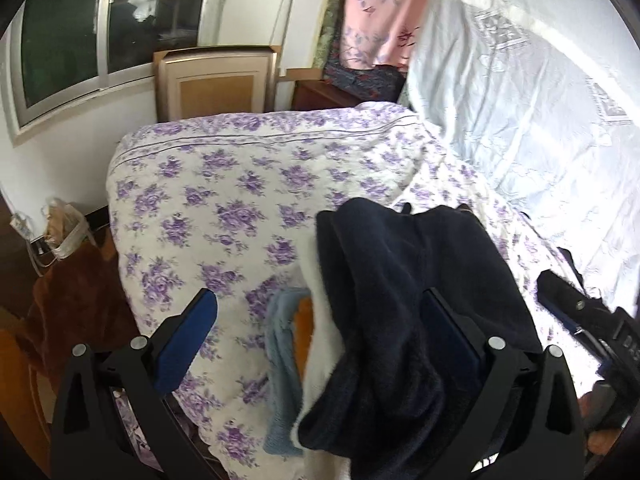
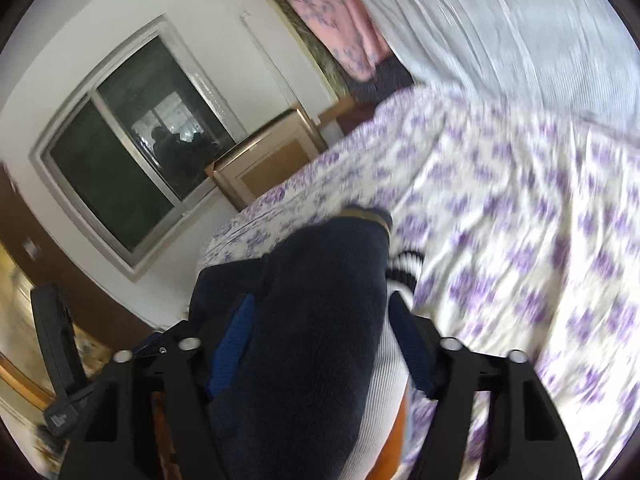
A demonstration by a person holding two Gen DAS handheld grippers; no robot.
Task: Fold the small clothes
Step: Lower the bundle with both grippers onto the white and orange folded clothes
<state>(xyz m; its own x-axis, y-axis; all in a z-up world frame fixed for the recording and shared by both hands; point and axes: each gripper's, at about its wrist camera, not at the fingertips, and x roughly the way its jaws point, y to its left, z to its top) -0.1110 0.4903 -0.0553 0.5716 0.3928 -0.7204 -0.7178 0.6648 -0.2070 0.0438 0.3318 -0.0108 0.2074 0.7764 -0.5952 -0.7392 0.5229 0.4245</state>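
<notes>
A small pile of clothes rests at the near edge of the purple-flowered bedspread (image 1: 220, 200). A dark navy fleece garment (image 1: 400, 280) lies on top, over a white ribbed one (image 1: 324, 320), a light blue cloth (image 1: 280, 340) and something orange (image 1: 302, 320). My left gripper (image 1: 319, 294) is wide open around the pile; the navy fleece drapes over its right finger and its left pad stands clear. In the right wrist view my right gripper (image 2: 323, 300) has its pads pressed on the navy fleece (image 2: 320, 320) and the white ribbed garment (image 2: 388, 380). A black-and-white striped cuff (image 2: 404, 268) pokes out beyond.
A white embroidered cover (image 1: 520, 120) is heaped at the back right, beside a pink floral cloth (image 1: 380, 12). A wooden framed panel (image 1: 216, 84) leans under the window (image 1: 80, 32). A brown blanket (image 1: 80, 300) and a bag (image 1: 64, 232) lie on the floor at the left.
</notes>
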